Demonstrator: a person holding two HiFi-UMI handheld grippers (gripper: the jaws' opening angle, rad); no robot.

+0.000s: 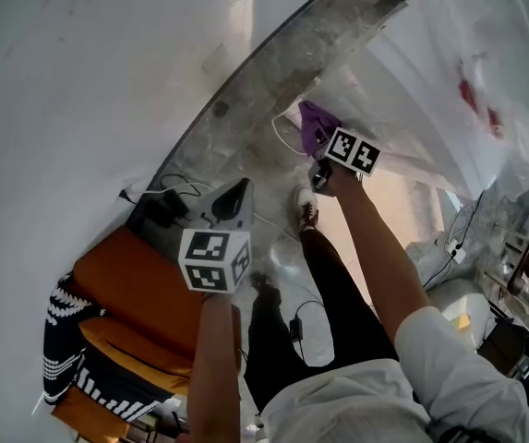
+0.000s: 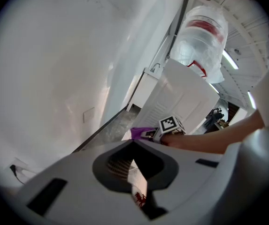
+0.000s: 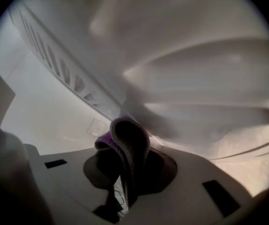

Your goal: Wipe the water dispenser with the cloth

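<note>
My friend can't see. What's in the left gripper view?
The right gripper holds a purple cloth at the side of a white water dispenser with a big clear bottle on top. Up close, the left gripper has its jaws together, holding nothing. A white wall fills the left.

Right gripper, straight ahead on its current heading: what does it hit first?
The water dispenser, on its white panel beside the vent slots. The purple cloth pinched in the right gripper leads, so it would touch first. It looks very close already, but depth is unclear.
</note>
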